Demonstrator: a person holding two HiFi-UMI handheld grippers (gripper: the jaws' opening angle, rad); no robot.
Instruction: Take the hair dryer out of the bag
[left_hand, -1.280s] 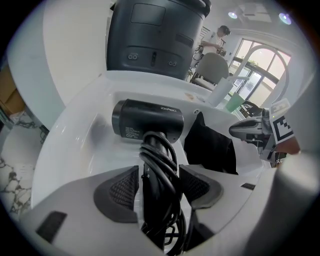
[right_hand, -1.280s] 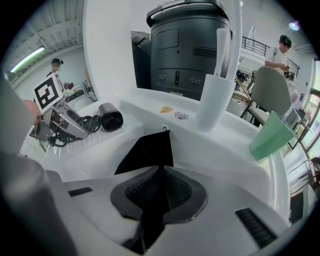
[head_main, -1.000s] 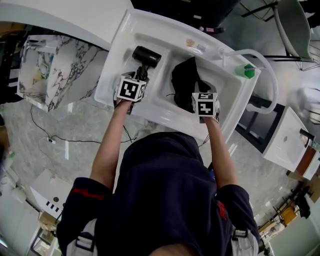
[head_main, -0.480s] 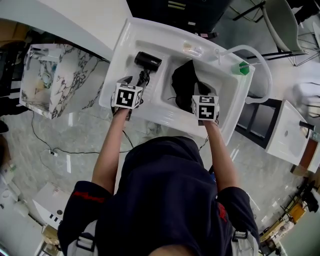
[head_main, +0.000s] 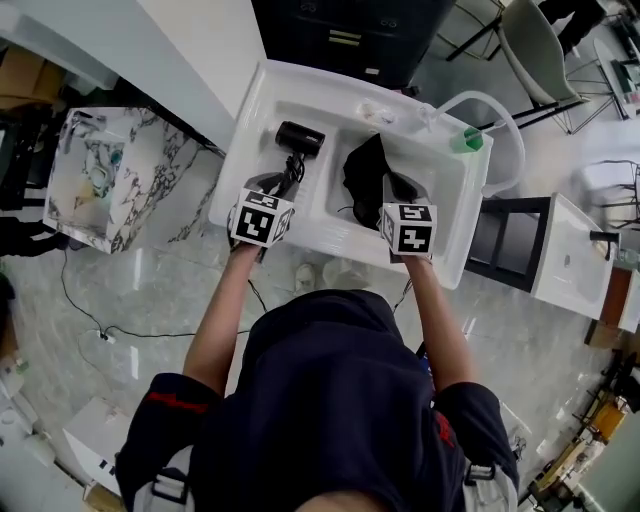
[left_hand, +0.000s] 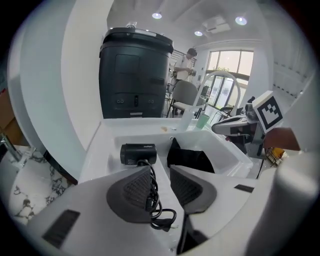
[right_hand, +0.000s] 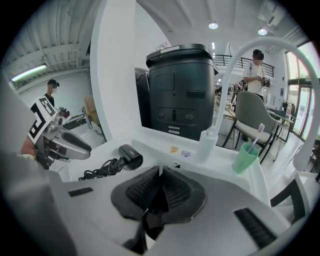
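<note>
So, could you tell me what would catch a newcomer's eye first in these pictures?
A black hair dryer lies in the left part of the white sink, its cord trailing between the jaws of the left gripper, which have just been closing but do not pinch it yet. In the basin beside it, the right gripper is shut on a fold of the black bag.

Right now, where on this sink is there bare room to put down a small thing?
The back ledge is bare between the hair dryer and the bottle, apart from two small scraps. The cord takes the left ledge; the bag sits in the basin; the green cup crowds the right corner.
</note>
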